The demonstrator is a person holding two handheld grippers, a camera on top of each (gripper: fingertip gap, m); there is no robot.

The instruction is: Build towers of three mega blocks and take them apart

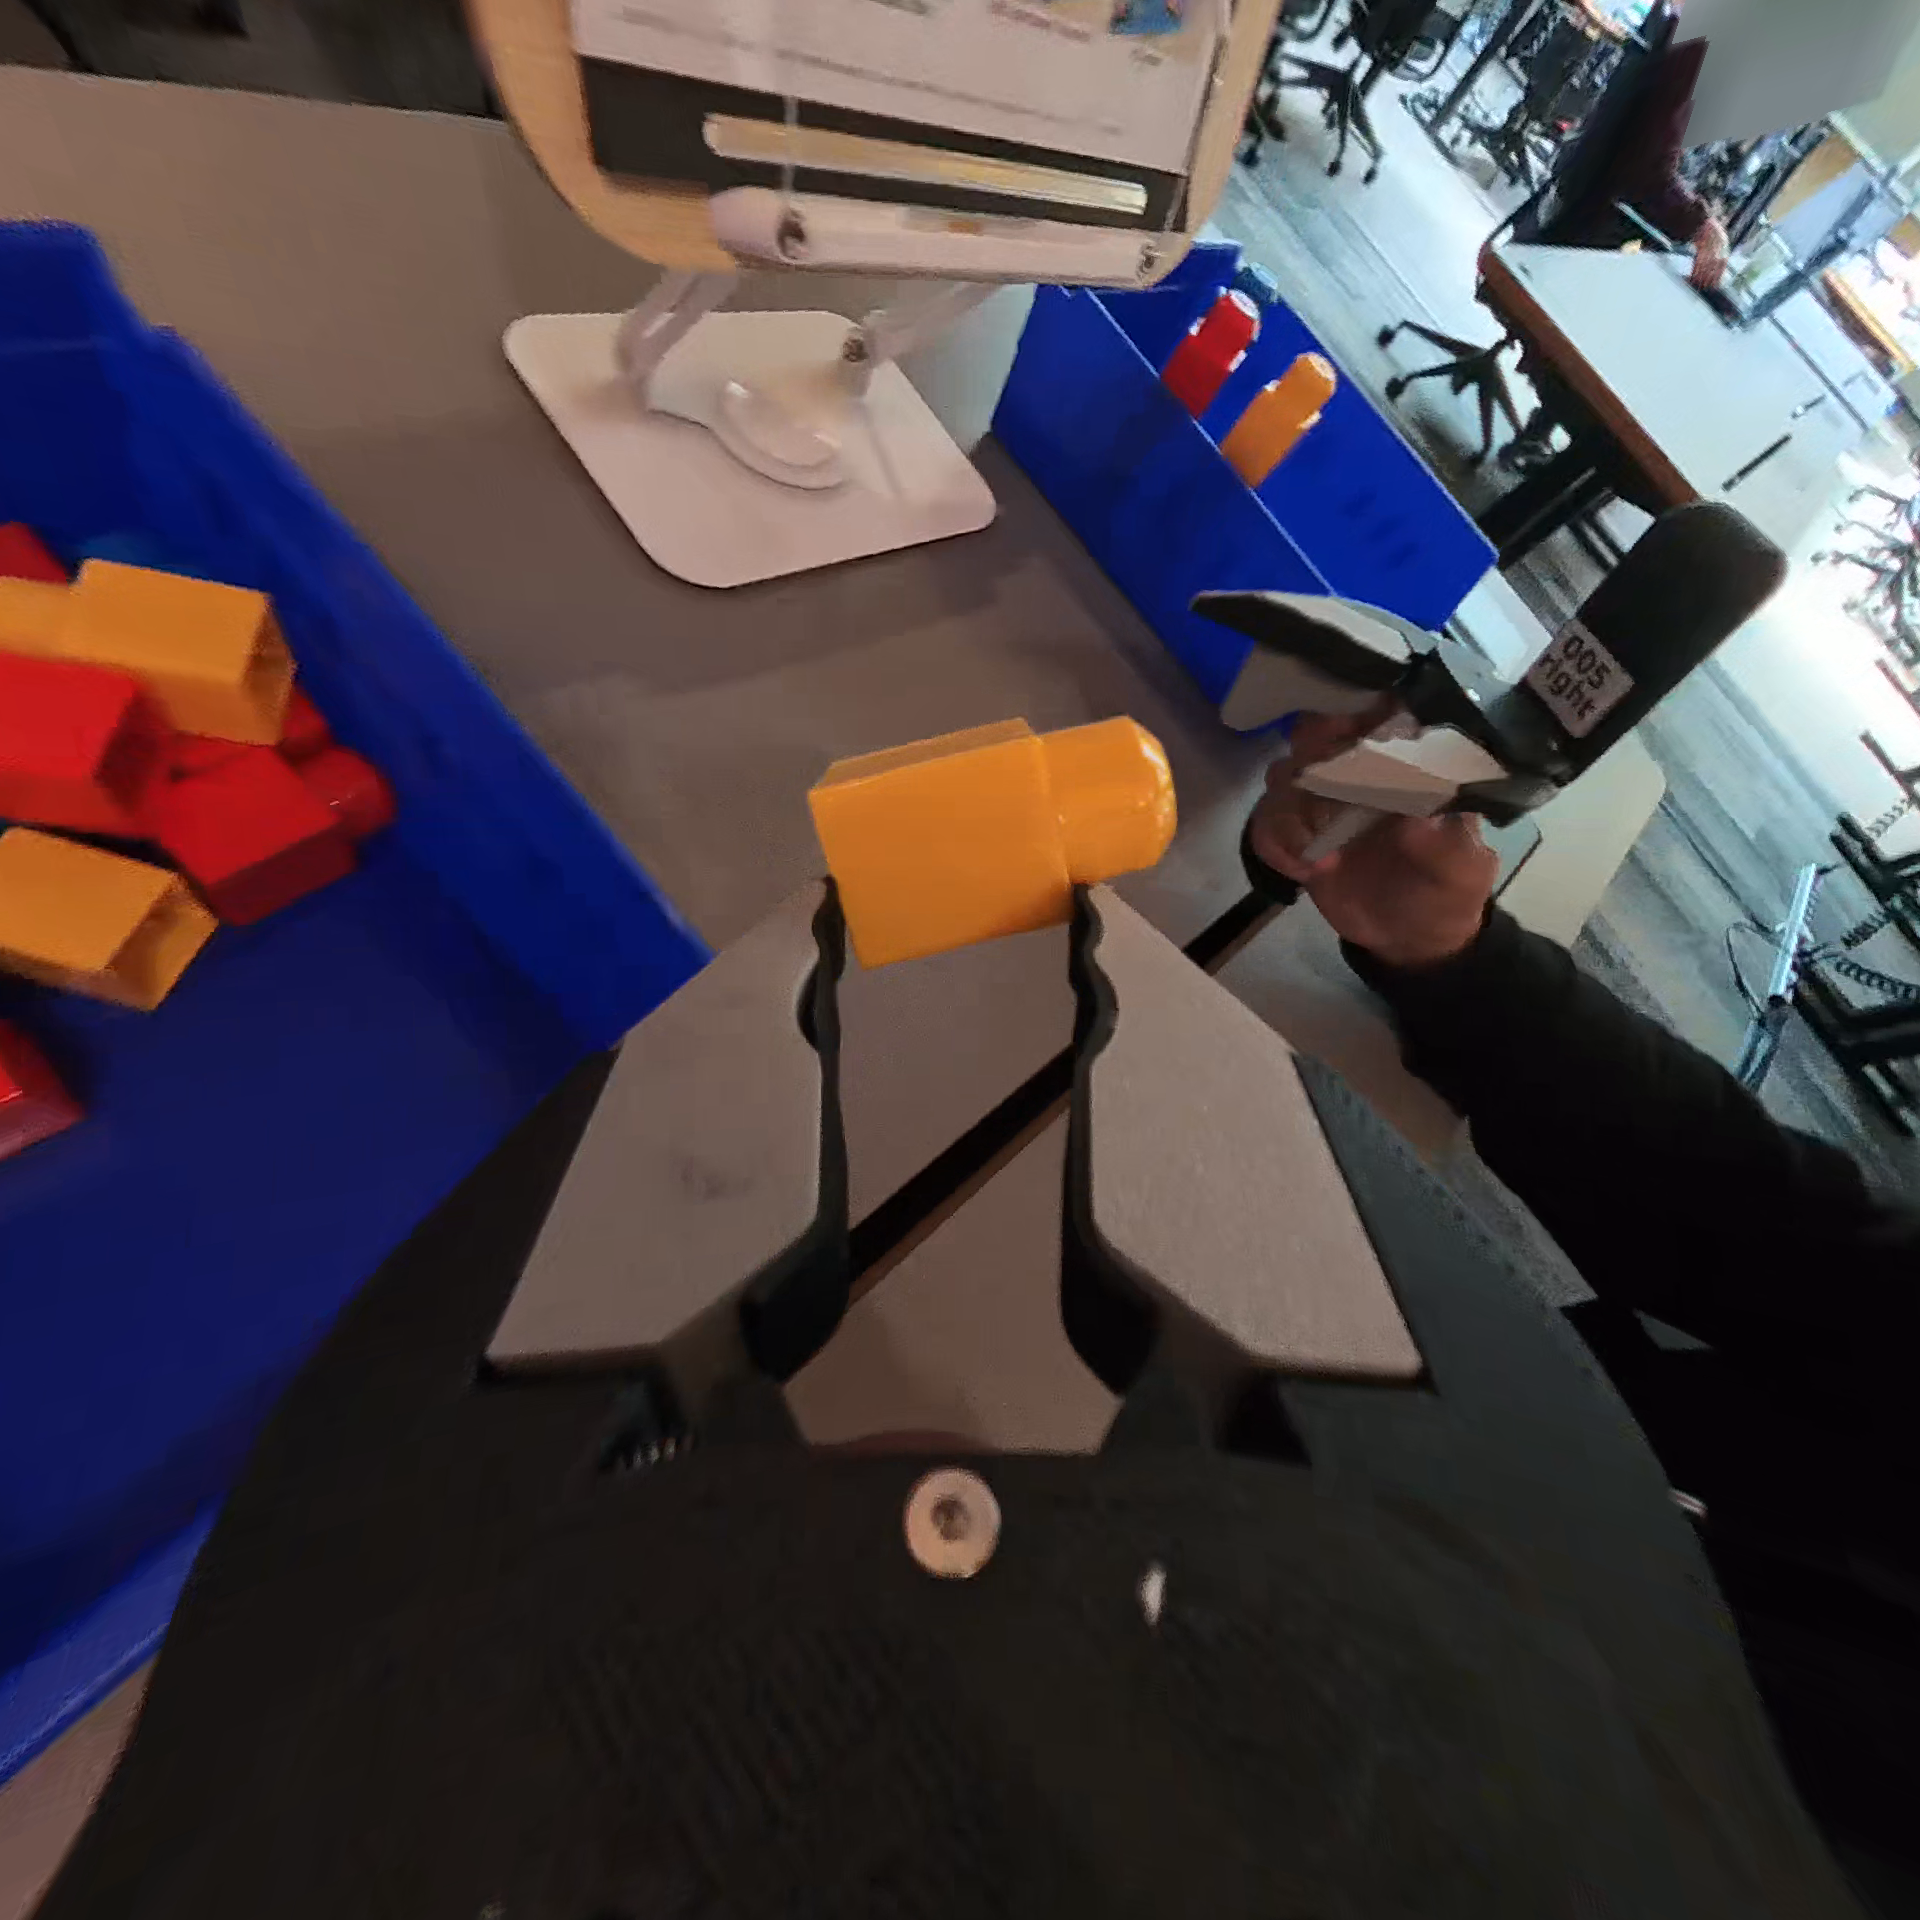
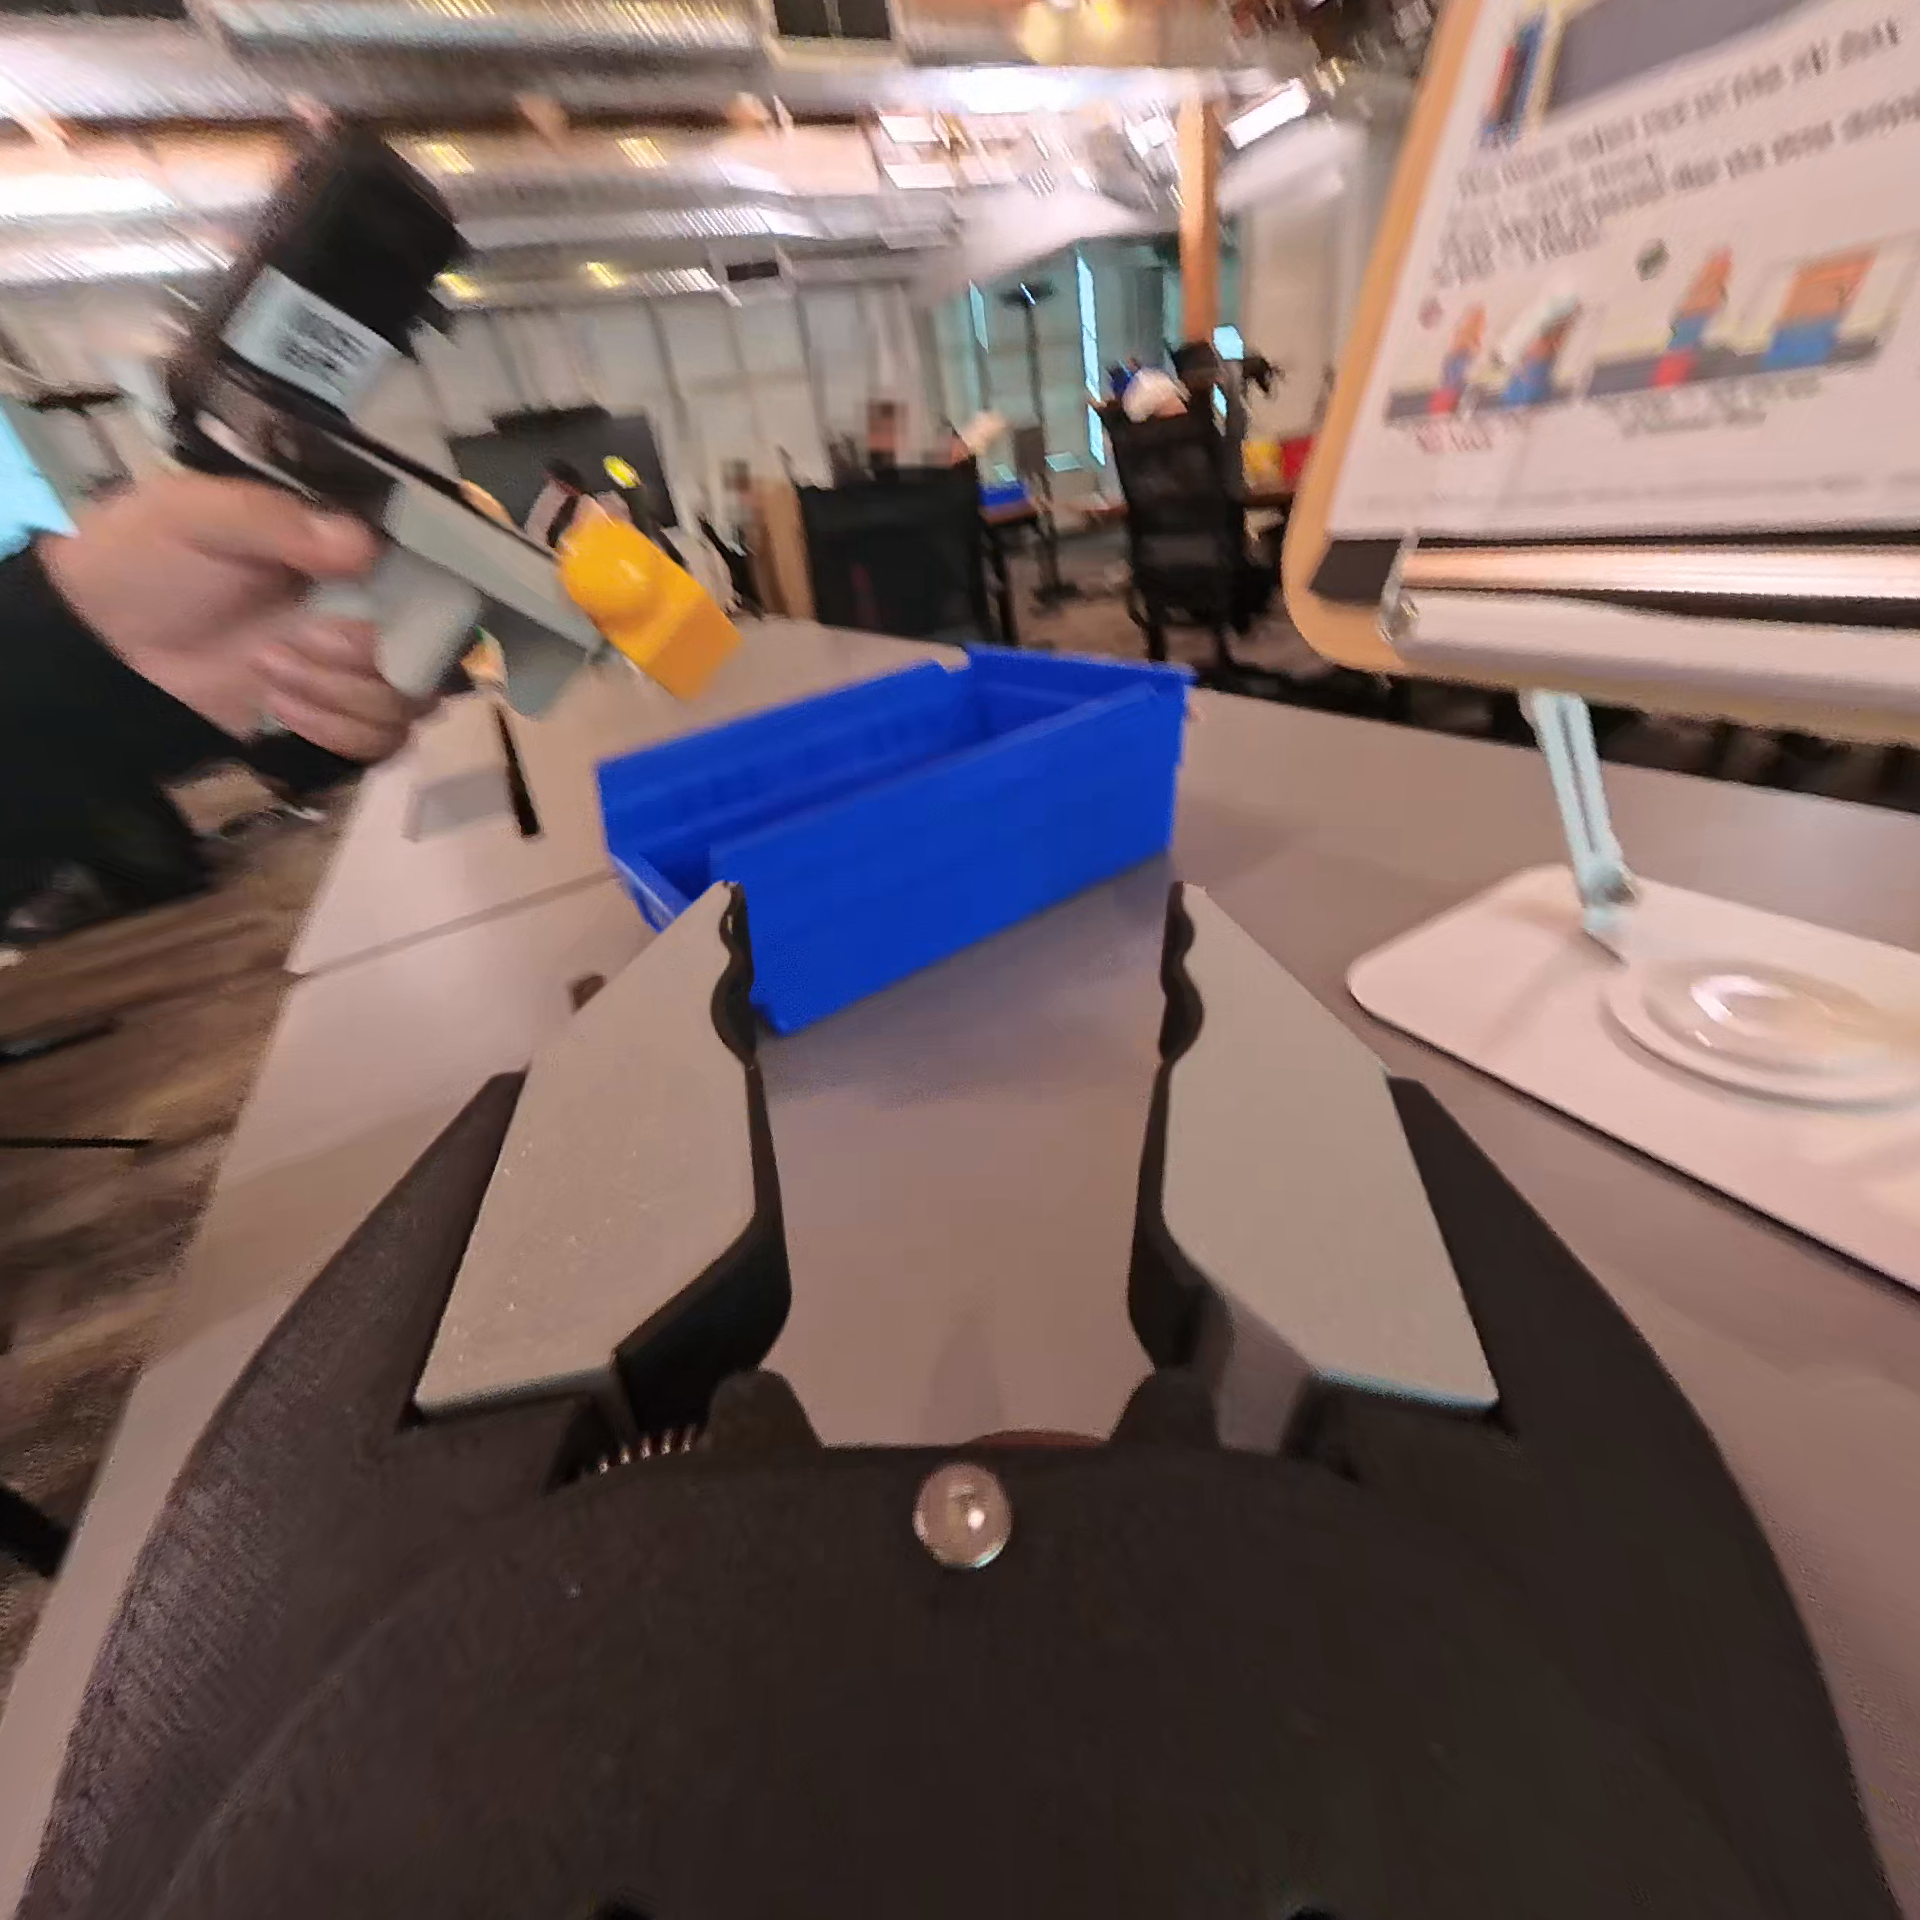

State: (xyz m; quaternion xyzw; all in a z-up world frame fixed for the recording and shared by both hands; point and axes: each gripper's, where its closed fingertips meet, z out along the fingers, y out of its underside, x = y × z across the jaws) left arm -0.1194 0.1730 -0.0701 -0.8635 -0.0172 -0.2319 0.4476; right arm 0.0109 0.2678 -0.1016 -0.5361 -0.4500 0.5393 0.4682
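While the left hand-held gripper [image 1: 956, 899] clamps a yellow block [image 1: 987, 836] above the bench [image 1: 623, 665], the right hand-held gripper [image 2: 951, 904] gapes wide, empty.

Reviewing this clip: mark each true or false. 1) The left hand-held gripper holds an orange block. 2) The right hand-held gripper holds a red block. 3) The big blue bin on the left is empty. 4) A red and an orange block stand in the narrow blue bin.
1) True: the left hand-held gripper is shut on the orange block.
2) False: the right hand-held gripper is open and holds nothing.
3) False: the big blue bin holds red and orange blocks.
4) True: red block and second orange block stand in the narrow blue bin.
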